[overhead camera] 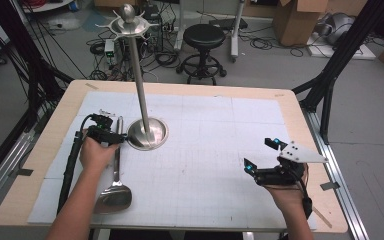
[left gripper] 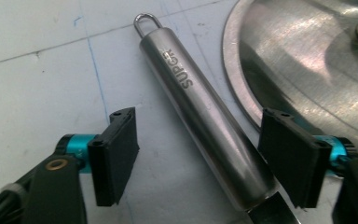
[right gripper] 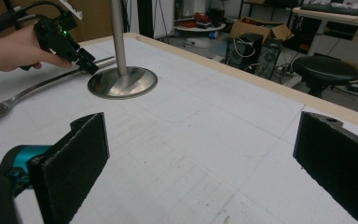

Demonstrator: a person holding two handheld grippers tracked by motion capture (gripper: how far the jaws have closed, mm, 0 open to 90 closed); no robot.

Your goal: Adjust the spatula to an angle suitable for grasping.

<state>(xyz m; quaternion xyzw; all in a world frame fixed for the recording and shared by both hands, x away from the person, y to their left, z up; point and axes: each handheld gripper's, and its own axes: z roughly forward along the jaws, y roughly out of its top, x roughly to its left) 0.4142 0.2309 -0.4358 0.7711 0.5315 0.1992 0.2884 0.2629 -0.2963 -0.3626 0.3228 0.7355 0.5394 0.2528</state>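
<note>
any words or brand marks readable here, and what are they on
"SUPOR": engraved along the steel handle of the ladle, lying between the open jaws of the left claw; the third and fourth letters are partly lost in glare.
No other text can be read; the cardboard boxes behind the table show nothing legible.

Beyond your bench (overhead camera: 300,125), the grey floor (overhead camera: 260,65) runs to the frame's top — a black stool (overhead camera: 203,37) at centre, tangled cables (overhead camera: 160,55) left of it, cardboard boxes (overhead camera: 297,20) upper right.
</note>
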